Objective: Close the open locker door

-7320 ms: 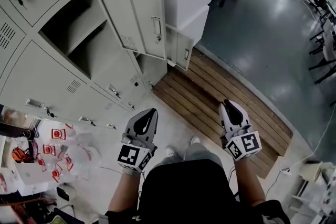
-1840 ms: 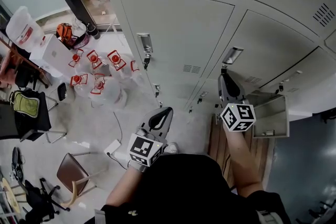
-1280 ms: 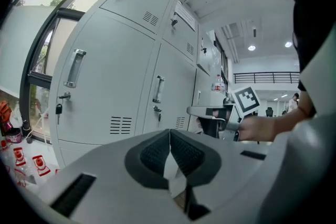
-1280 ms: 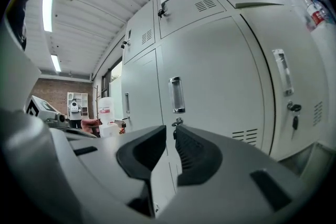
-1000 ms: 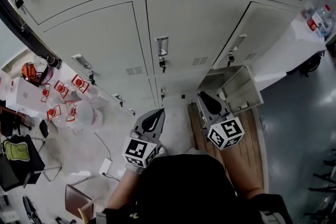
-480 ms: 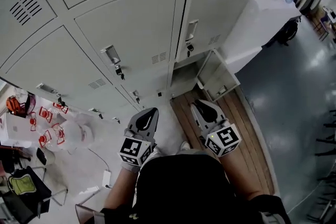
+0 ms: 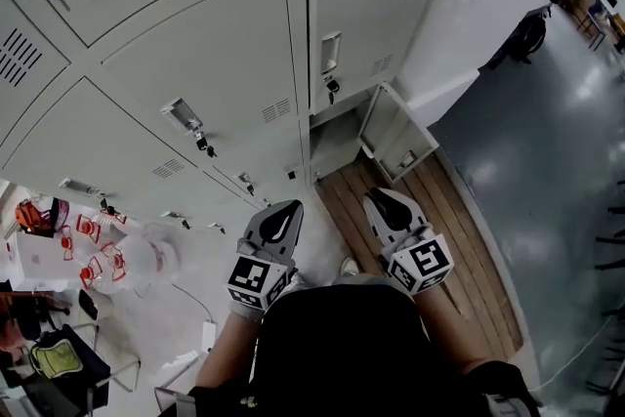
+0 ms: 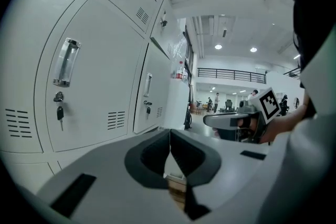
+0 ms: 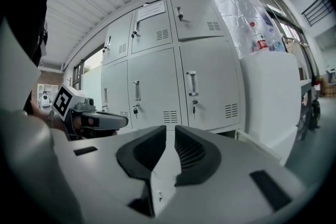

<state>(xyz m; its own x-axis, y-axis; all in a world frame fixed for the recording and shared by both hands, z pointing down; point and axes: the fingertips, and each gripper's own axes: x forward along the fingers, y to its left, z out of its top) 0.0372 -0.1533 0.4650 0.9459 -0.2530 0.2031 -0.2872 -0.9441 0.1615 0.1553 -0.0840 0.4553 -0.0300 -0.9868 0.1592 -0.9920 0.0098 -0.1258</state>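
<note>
Floor [image 7: 557,142] and its load
Slatted wooden platform [image 7: 464,220] lies on it; red-labelled bottles [image 7: 93,254] cluster at left.

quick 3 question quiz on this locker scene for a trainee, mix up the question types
1. Multiple choice: which row holds the open locker door? A top, B middle, C the one next to the floor.
2. True or false: the right gripper is clamped on that door's handle.
3. Fill in: the platform in front of the open locker is made of ____ slats.

Key
1. C.
2. False: its fingers are shut on nothing, and it is short of the door.
3. Wooden.
</note>
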